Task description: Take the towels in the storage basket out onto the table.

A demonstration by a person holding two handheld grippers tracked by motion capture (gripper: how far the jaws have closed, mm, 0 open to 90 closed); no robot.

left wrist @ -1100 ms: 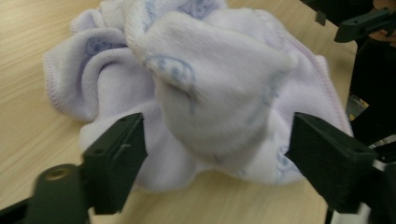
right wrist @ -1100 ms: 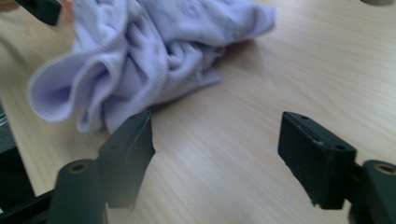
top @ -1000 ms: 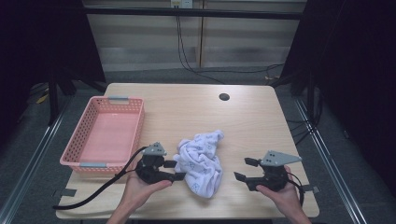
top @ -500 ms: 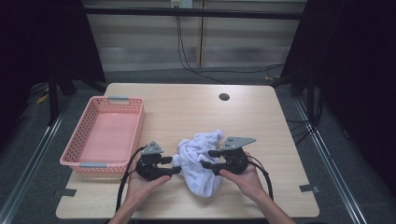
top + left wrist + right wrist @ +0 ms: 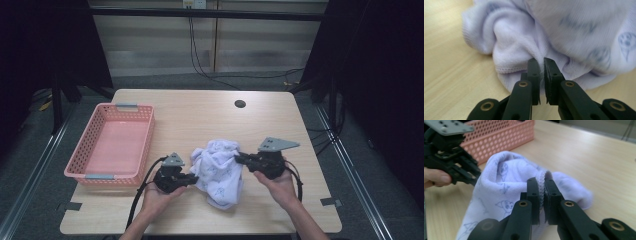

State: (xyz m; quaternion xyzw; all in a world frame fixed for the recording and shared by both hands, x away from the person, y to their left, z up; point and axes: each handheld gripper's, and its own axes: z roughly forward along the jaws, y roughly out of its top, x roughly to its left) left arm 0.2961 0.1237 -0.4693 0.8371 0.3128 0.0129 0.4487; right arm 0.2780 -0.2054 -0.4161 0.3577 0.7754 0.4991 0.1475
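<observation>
A crumpled white cloth with a pale blue print (image 5: 220, 172) lies on the wooden table (image 5: 200, 120), near its front. My left gripper (image 5: 193, 178) is at the cloth's left edge. Its jaws have just been closing, and a hemmed fold of the cloth (image 5: 554, 32) is pinched at the left gripper (image 5: 542, 62) tips. My right gripper (image 5: 238, 159) is at the cloth's upper right. Its jaws have also just been closing. In the right gripper view the right gripper (image 5: 542, 181) clamps a stitched edge of the cloth (image 5: 506, 182), raised a little off the table.
A pink perforated basket (image 5: 84, 147) stands empty at the left of the table, also seen as the pink basket (image 5: 499, 135) behind the left gripper (image 5: 475, 178). A round dark hole (image 5: 240, 104) sits near the table's far edge. Cables trail from both grippers toward the front edge.
The right gripper came in from the right side of the table to the cloth and closed on its edge. The left gripper sank slightly and closed on the cloth's left fold.
</observation>
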